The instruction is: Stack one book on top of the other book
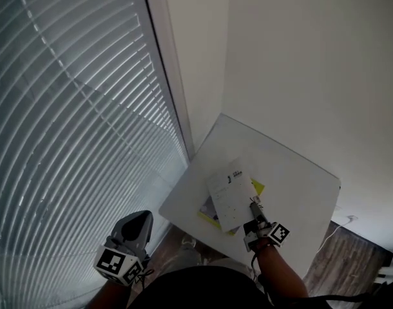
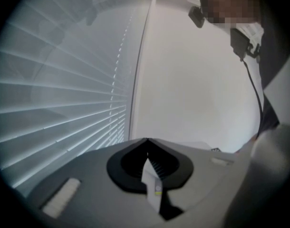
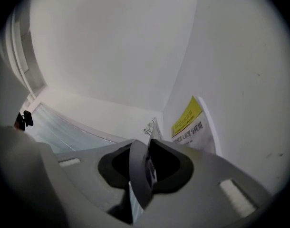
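- right gripper [image 1: 254,206] jaws narrow, pinching near edge of white book [image 1: 230,195]; it sits over yellow book [image 1: 258,187], long axes roughly aligned.
- left gripper [image 1: 143,219] jaws together, empty, well apart from yellow book.

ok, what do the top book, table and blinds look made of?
top book: paper, with a matte white printed cover.
table: smooth matte white top, likely laminate or painted board; cannot tell which.
blinds: thin slats with a slight sheen, plastic or metal.
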A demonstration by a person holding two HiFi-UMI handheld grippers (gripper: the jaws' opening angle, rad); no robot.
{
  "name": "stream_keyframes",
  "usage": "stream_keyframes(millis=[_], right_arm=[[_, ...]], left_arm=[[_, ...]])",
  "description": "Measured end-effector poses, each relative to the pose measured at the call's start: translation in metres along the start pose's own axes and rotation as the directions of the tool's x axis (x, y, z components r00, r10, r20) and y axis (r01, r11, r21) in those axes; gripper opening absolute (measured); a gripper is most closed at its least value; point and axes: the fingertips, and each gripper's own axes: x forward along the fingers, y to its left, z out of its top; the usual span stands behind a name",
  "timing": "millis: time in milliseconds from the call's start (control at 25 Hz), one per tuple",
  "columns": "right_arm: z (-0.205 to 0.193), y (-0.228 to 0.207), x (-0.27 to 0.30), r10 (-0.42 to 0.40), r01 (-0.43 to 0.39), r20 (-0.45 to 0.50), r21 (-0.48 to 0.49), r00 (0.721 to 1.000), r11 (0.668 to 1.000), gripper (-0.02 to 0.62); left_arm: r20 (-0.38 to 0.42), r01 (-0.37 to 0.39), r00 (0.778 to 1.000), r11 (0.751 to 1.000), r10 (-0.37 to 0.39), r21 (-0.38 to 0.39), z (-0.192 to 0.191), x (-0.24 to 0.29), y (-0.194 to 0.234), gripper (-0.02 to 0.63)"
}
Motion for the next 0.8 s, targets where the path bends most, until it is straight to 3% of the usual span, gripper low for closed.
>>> stream_keyframes(millis=[440, 720, 800], right_arm=[[0.001, -0.029, -0.011, -0.13, 0.13, -0.007, -0.001, 0.992, 0.992, 0.057], [0.0, -0.04, -0.017, -0.191, 0.19, -0.024, -0.053, 0.981, 0.98, 0.052], [0.0, -0.043, -0.016, -0.225, 0.219, -0.044, -0.11, 0.973, 0.969, 0.055]], left_arm=[[0.005, -0.017, 1.0, 1.0, 0.017, -0.007, -0.005, -0.003, -0.005, 0.006], [0.008, -0.01, 1.0, 1.0, 0.01, -0.011, -0.006, -0.001, -0.007, 0.006], [0.005, -0.004, 1.0, 1.0, 0.004, -0.012, -0.007, 0.002, -0.009, 0.006]])
